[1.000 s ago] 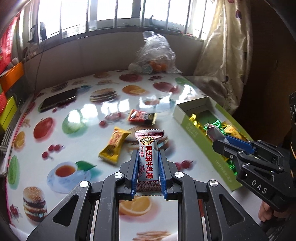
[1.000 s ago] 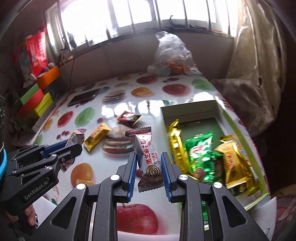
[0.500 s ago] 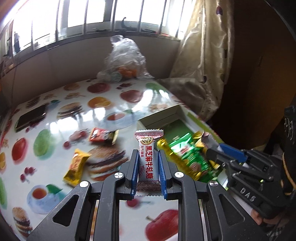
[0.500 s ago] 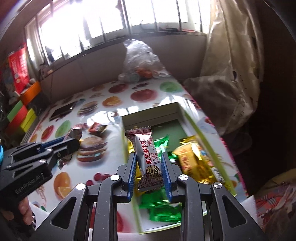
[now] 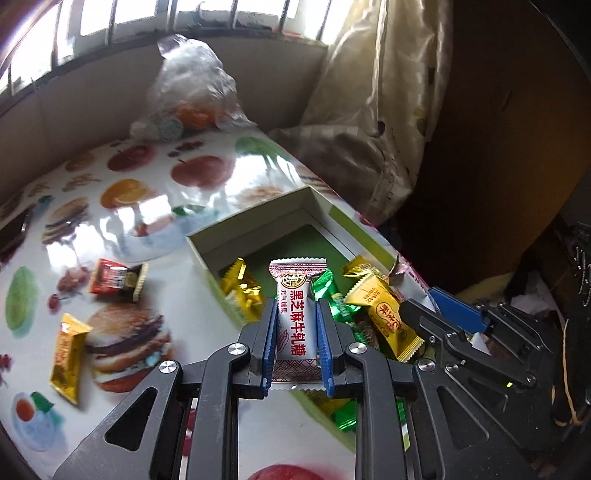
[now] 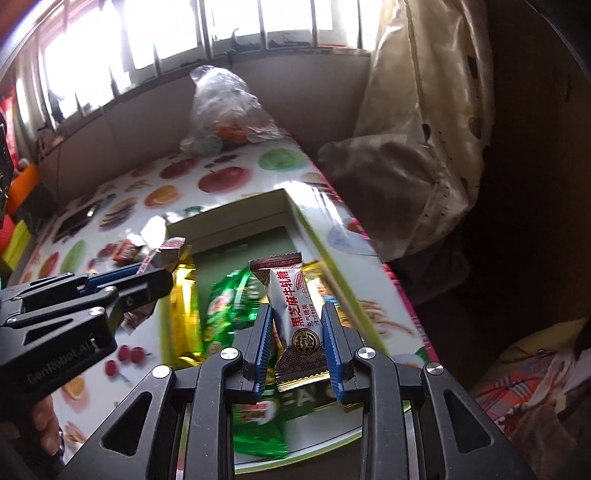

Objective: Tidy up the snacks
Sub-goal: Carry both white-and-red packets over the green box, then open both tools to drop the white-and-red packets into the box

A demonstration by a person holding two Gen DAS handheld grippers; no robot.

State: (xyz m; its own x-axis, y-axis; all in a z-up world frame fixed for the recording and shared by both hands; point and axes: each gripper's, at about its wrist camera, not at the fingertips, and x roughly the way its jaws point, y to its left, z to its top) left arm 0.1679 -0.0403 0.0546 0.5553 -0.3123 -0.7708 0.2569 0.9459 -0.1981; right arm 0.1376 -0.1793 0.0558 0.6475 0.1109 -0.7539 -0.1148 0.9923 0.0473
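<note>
Now both your tongs hover over the open box (image 5: 258, 225), left tongs (image 5: 296, 325) clamped on a white nougat bar (image 5: 295, 314), right tongs (image 6: 297, 332) on its twin (image 6: 291, 310); each bar's long axis points toward twelve o'clock, the box floor directly beneath.

Blown-out daylight from the windows (image 6: 258, 26) glares off the glossy tabletop (image 5: 207, 199); the fisheye edges darken and bend, with slight motion blur.

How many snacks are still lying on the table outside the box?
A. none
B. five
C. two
C: in the left wrist view a red packet and a yellow packet lie on the table, outside the box.
</note>
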